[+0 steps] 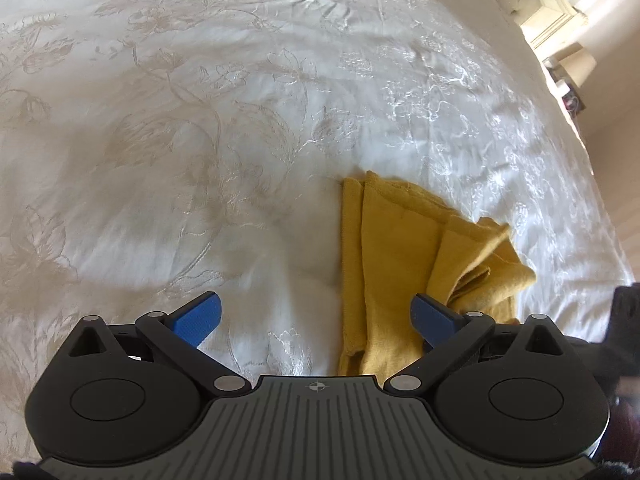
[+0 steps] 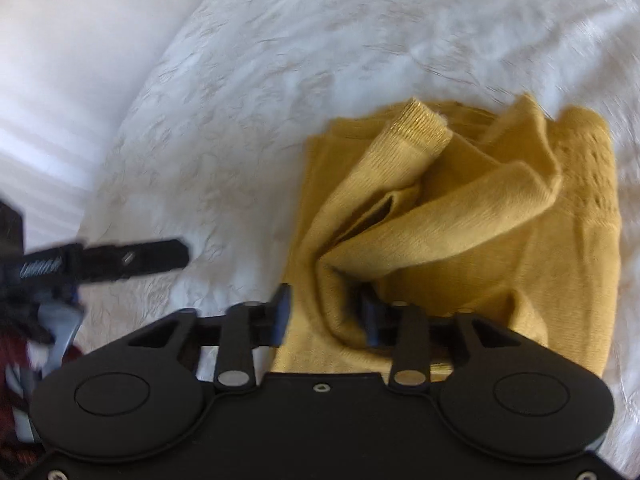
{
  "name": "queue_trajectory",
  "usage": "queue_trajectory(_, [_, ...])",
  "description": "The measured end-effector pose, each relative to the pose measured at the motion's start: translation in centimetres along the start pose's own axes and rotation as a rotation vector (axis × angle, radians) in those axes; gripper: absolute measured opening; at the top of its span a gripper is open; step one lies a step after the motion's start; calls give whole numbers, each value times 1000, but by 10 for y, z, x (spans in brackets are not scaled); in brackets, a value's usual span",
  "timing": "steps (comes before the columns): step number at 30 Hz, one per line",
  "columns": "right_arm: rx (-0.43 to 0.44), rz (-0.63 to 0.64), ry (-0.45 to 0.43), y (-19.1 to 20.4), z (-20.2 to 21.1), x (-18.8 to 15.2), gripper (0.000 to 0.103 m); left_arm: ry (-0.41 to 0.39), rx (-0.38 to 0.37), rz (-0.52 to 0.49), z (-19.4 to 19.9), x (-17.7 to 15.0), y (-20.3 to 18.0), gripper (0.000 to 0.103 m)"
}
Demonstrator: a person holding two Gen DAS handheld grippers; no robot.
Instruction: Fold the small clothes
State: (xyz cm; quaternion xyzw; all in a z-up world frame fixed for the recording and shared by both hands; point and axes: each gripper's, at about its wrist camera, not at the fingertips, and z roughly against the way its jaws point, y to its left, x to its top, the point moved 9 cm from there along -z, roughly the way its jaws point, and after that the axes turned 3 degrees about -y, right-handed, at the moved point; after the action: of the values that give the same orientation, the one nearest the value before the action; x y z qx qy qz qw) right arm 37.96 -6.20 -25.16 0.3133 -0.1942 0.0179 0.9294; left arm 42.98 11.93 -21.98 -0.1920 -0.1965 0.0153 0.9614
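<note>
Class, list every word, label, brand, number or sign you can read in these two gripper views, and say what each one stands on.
No readable words or numbers in either view.
Left gripper body: a small crosshair mark, no text.
Right gripper body: a small triangle mark, no text.
Yellow garment: no label visible.
White bedspread: floral pattern only.

Left wrist camera looking down from higher up over the white bedspread point(image 1: 240, 120), yellow garment point(image 1: 400, 260) low and right, right wrist camera much closer, garment filling its right half, both views sharing garment and bedspread
</note>
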Motion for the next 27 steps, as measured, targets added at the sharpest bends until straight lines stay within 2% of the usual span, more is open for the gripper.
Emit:
queue_trajectory(3, [92,85,-34,28,19,-3,62,5,-23,16,-5,5,-1,103])
queue_trajectory(5, [87,111,-74,33,34,-5,61,11,-43,14,-9,8,-6,103])
queue_trajectory(7, [58,103,-116,29,50,-6,62,17,-63,-6,-12,11,-15,103])
queue_trajectory(11, [-63,105,-190,5,80,-14,67,35,-112,-45,-18,11,-37,103])
queue_trajectory(13, [-117,103,-192,-10,84,-18,81,48,-134,-53,-22,9,-46,103])
queue_trajectory(17, [-152,54,-158,-38,75,-25,81,72,-148,-78,-29,4,-63,103])
queue_trajectory(21, [-84,-79,-188,-52,67,-20,81,81,-133,-136,-29,-4,-70,103])
queue_trajectory(24, [-87,-107,-157,-62,49,-3,81,100,-105,-151,-30,-12,-64,103])
queue_trajectory(27, [-71,-62,-131,-60,29,28,81,118,-67,-145,-32,-19,-52,103])
